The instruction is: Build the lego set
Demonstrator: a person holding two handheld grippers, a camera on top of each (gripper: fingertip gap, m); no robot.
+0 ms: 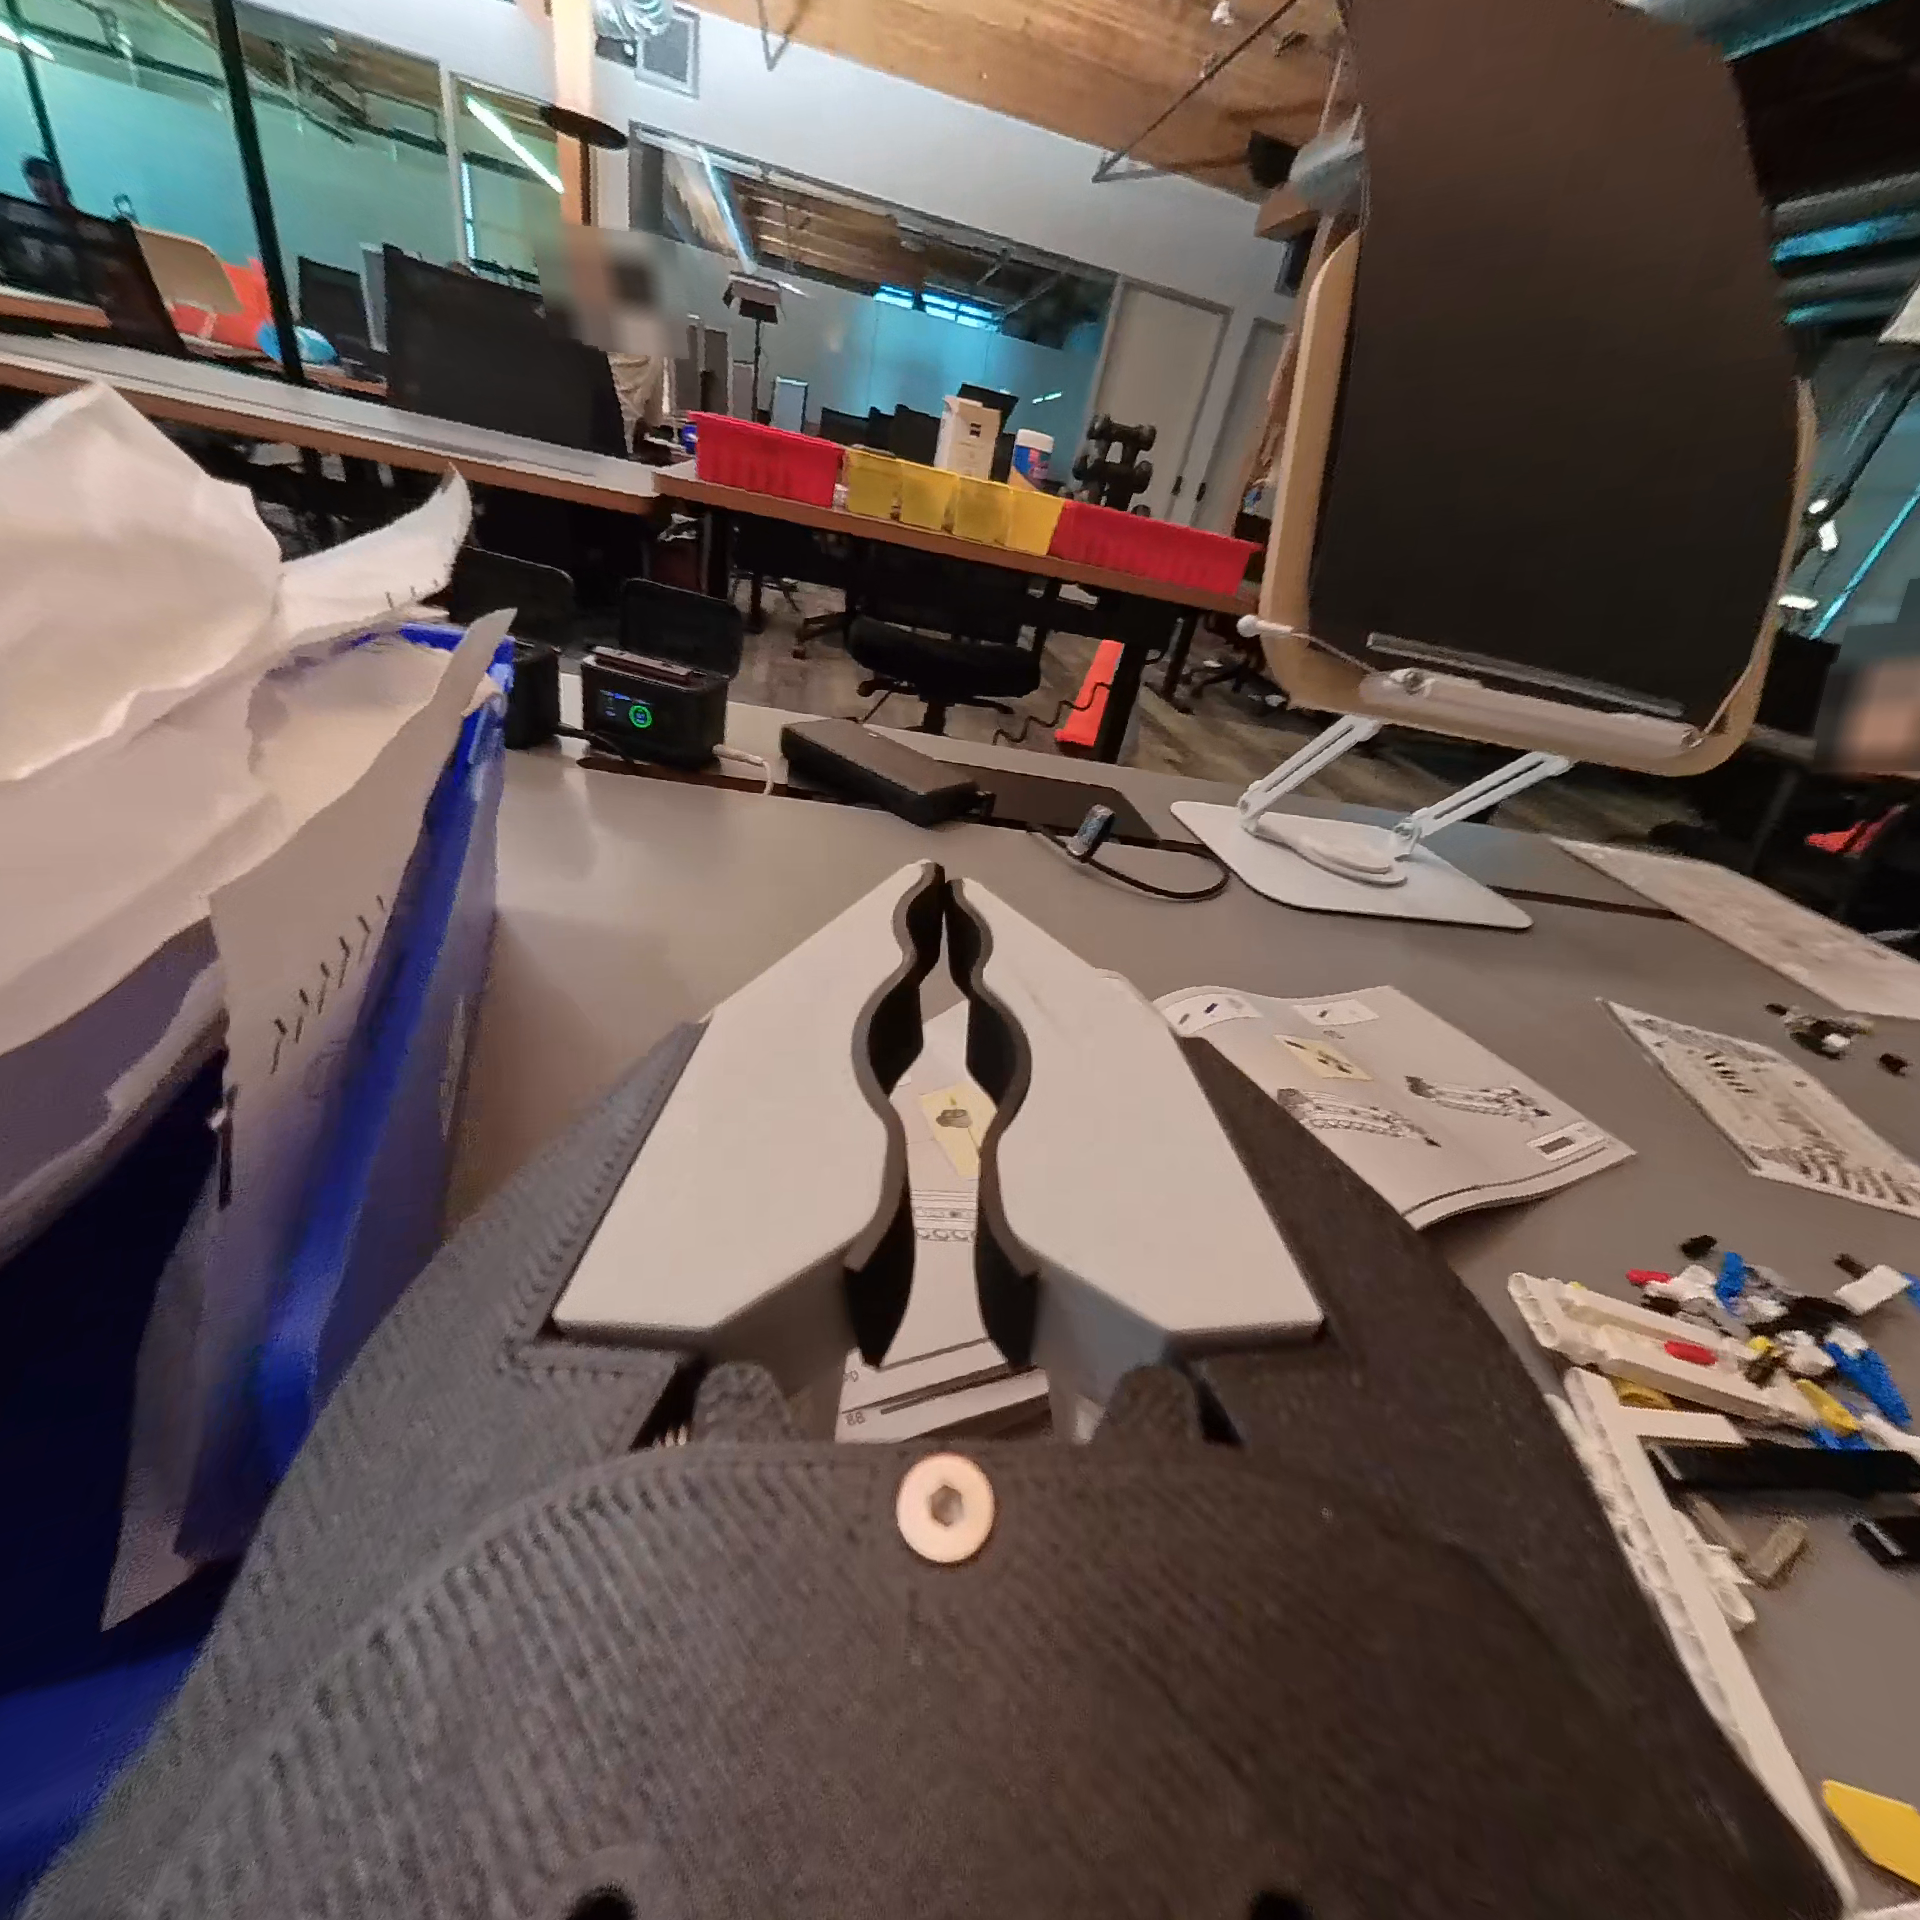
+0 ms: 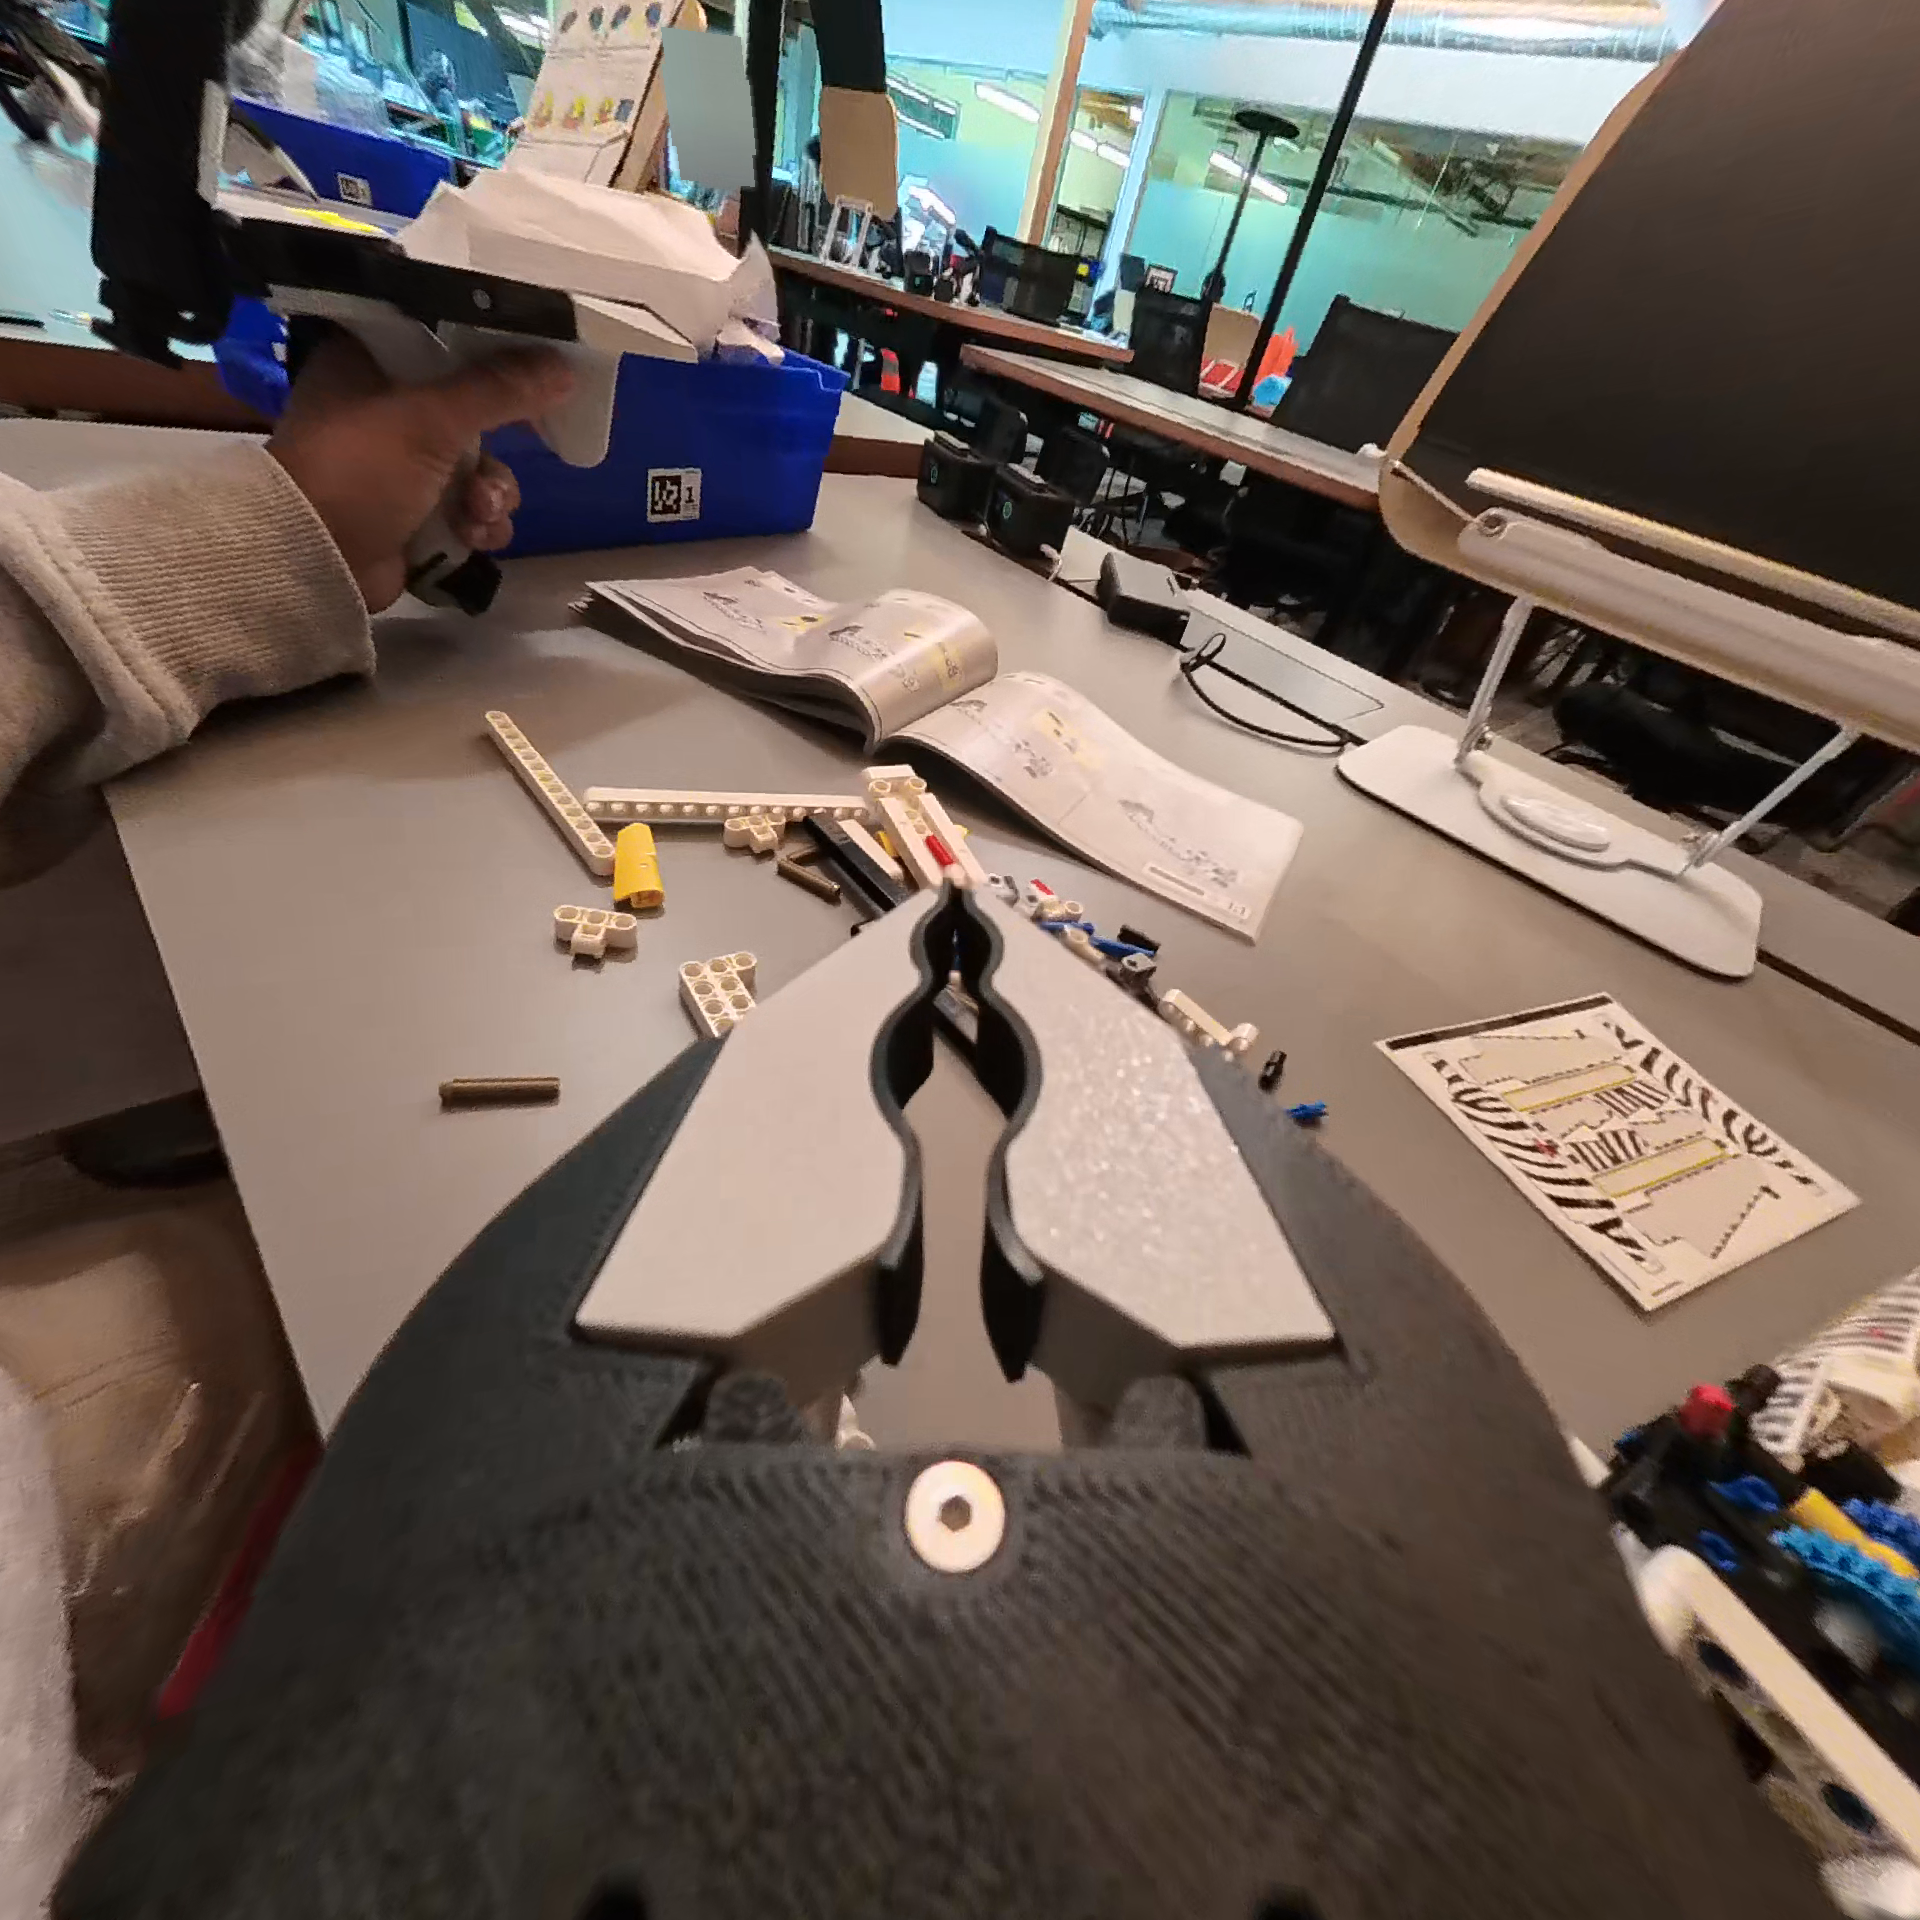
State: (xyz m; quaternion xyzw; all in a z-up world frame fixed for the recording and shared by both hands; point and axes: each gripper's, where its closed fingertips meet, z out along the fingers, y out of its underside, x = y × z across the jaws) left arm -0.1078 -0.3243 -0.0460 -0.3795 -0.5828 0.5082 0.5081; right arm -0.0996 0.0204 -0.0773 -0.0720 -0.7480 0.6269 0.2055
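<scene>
Open-plan office or lab workspace. Long rows of desks (image 1: 436, 436) with dark monitors (image 1: 488, 353) and black office chairs (image 1: 940, 649) fill the far side, glass partition walls (image 2: 1455, 197) behind them, exposed wood ceiling (image 1: 987, 73) above. Red and yellow storage bins (image 1: 966, 499) line a far desk. Near, a grey bench (image 2: 364, 935) carries a screen on a white stand (image 2: 1558, 831) and charging docks (image 1: 649, 696).
</scene>
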